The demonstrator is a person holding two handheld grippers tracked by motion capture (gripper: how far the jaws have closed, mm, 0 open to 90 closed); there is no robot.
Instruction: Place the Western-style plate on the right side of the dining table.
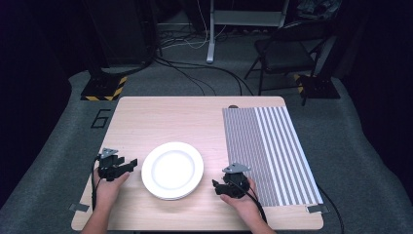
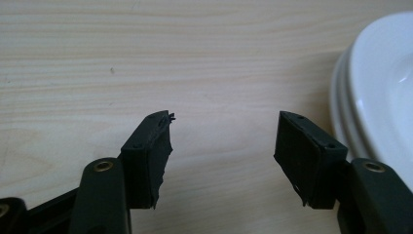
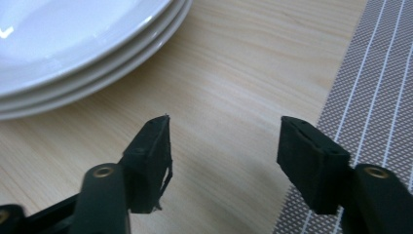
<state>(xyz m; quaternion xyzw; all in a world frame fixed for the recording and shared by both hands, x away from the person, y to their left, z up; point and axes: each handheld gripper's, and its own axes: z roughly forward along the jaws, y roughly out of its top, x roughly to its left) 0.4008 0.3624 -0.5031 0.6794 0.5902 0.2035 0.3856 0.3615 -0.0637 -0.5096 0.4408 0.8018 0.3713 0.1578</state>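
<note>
A stack of white plates (image 1: pixel 172 170) sits near the front middle of the light wooden table (image 1: pixel 160 117). My left gripper (image 1: pixel 131 165) rests on the table just left of the stack, open, with bare wood between its jaws (image 2: pixel 221 139); the plates' rim (image 2: pixel 375 92) shows at the right of its view. My right gripper (image 1: pixel 216 186) lies right of the stack, open and holding nothing (image 3: pixel 224 146). In the right gripper view the stacked plates (image 3: pixel 78 44) are at upper left, and the striped mat (image 3: pixel 375 97) at the right.
A grey and white striped placemat (image 1: pixel 268 151) covers the table's right side. Beyond the table stand a folding chair (image 1: pixel 287 53), a white desk leg (image 1: pixel 211 34) and cables on the grey floor. Tape tabs mark the table's front corners.
</note>
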